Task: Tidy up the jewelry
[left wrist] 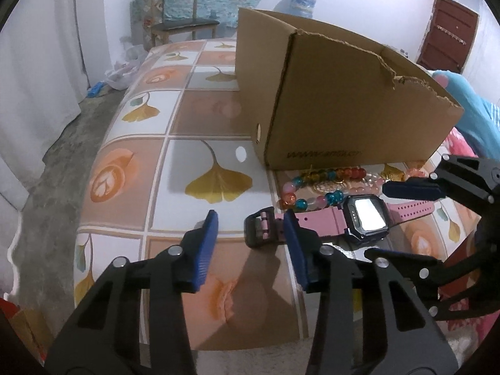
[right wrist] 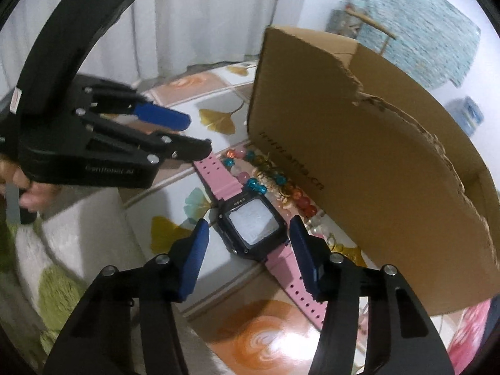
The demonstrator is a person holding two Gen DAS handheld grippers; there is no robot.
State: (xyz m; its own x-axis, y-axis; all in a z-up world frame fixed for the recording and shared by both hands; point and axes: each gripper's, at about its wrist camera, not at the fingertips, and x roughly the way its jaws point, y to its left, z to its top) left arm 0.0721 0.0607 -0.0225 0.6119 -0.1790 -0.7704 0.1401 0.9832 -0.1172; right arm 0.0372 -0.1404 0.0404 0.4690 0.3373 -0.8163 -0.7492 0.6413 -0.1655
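Note:
A pink-strapped watch with a black square face (left wrist: 365,215) lies on the tiled-pattern tablecloth (left wrist: 187,125), in front of an open cardboard box (left wrist: 343,93). Between watch and box lies a colourful beaded bracelet (left wrist: 328,176) with some gold pieces. My left gripper (left wrist: 250,226) stands open around the watch's black buckle (left wrist: 261,228); its right pad is close to the strap and its left pad is apart. My right gripper (right wrist: 248,228) is open astride the watch face (right wrist: 253,223), with small gaps on both sides. The beaded bracelet (right wrist: 259,187) lies along the box (right wrist: 375,156). Each view shows the other gripper, the right one (left wrist: 378,221) and the left one (right wrist: 198,134).
The box wall rises just behind the jewelry. The table's near edge drops to a grey floor (left wrist: 56,172), and a green and white rug (right wrist: 62,281) lies below. A chair (left wrist: 181,22), a water bottle (left wrist: 300,1) and a door (left wrist: 447,31) stand far back. A hand (right wrist: 31,193) holds the left gripper.

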